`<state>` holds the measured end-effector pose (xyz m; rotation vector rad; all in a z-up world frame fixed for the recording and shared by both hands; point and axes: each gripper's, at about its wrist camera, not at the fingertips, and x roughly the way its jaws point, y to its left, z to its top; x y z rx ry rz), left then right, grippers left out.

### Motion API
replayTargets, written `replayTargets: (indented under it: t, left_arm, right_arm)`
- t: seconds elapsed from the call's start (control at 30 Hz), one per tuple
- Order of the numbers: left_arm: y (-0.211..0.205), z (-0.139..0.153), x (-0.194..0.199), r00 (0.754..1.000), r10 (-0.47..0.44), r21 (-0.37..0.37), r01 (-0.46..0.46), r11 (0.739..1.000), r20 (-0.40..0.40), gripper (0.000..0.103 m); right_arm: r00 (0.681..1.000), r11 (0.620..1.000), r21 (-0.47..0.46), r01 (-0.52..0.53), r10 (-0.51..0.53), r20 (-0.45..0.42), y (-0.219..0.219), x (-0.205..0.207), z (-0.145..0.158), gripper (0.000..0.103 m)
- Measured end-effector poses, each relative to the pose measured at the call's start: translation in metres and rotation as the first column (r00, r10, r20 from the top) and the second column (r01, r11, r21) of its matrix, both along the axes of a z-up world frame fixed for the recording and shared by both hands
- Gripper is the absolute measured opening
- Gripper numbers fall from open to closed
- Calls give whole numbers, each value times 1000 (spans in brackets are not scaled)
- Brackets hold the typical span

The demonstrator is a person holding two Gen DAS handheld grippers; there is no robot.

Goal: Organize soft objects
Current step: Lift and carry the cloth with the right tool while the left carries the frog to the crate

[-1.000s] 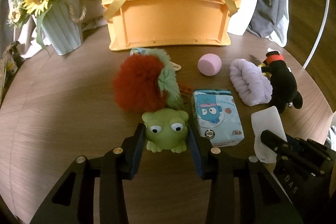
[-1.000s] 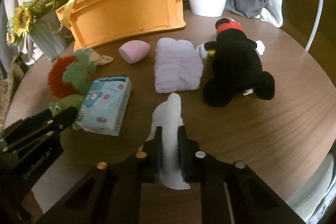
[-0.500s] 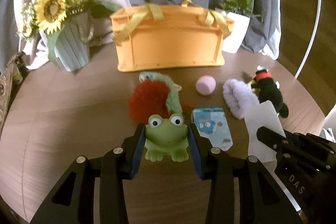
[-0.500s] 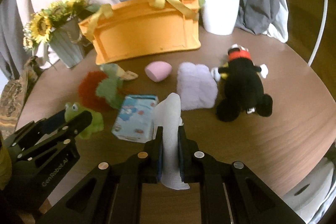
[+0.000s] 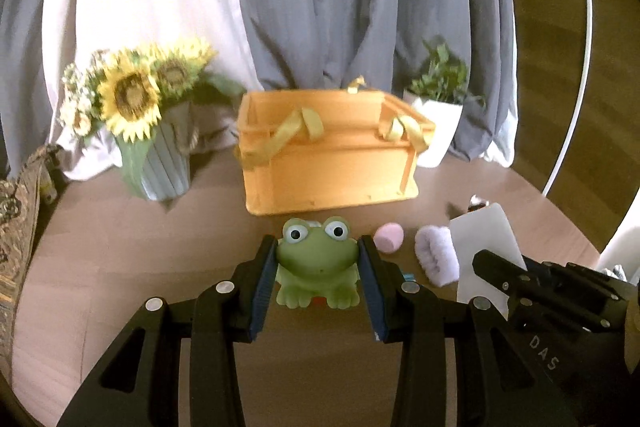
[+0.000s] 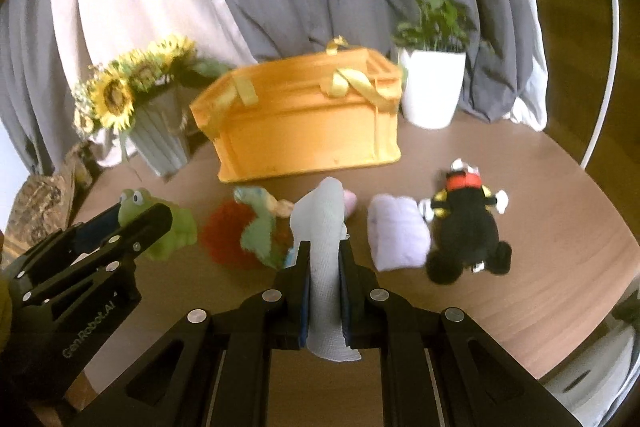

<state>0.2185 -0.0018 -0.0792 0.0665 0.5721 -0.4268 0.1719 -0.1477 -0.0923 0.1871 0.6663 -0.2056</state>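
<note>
above the desk [image 5: 120, 267], we hold a squashy green frog [image 5: 316, 263] by its flanks in the left claw [image 5: 318, 277]; our right claw [image 6: 324, 291] pinches a limp, light white cloth [image 6: 326, 267] mid-length, both short of the orange basket [image 5: 332, 167].

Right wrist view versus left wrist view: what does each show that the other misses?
Only the right wrist view shows the black plush whole, plus the red-and-green fuzzy toy.

Only the left wrist view shows the frog face-on, squeezed between the left gripper fingers, and the pink sponge unobstructed.

Both show the orange basket, sunflower vase, potted plant, lilac cloth, and the white cloth held in the right gripper.
</note>
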Motion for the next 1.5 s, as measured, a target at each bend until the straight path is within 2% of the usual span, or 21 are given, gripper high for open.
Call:
replayTargets:
  t: [0.27,0.53,0.7,1.1,1.5]
  left_arm:
    - [16,31,-5,996,-21,-37,25,999,91,40]
    - [12,53,0,990,10,-72,0,997,139,40]
    - [2,64,5,985,54,-85,-40,996,161,40]
    - [-31,81,29,964,162,-99,-144,985,211,40]
    - [-52,103,57,932,191,-119,-162,980,307,40]
  right_arm:
    - [997,1000,-11,11,-10,74,16,1,26,13]
    - [989,1000,-30,9,-5,146,14,5,50,13]
    - [980,999,-31,-31,37,197,3,17,64,13]
    - [956,987,-46,-152,158,247,-35,59,84,13]
    - [930,978,-78,-192,207,303,-57,93,105,13]
